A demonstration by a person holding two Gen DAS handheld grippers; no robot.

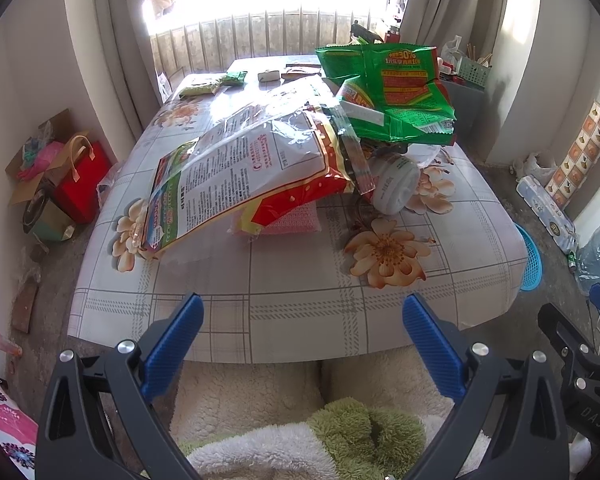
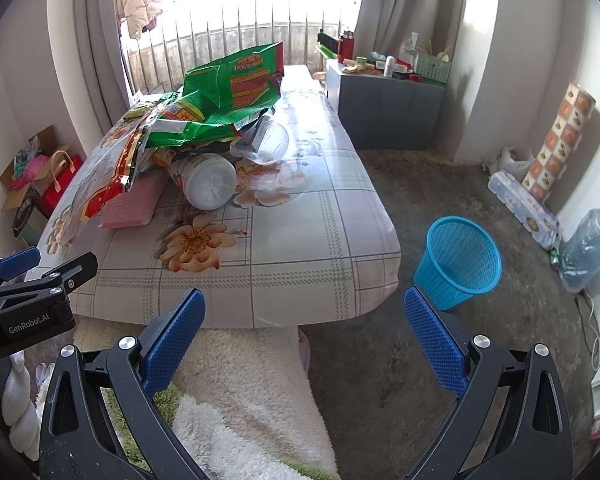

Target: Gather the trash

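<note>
Both grippers gaping, white bottle lying, base toward camera

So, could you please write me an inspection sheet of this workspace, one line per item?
Surface: table under a floral checked cloth.
Job's things: green wrapper, large printed bag, white bottle lying on its side, clear bottle; blue basket on the floor to the right.
Clutter: pink cloth under the pile; small packets at the far end.
Grippers: left gripper and right gripper both open, holding nothing.
Cables: a white cord by the right wall.
Surroundings: grey cabinet, curtains, water jug.
</note>
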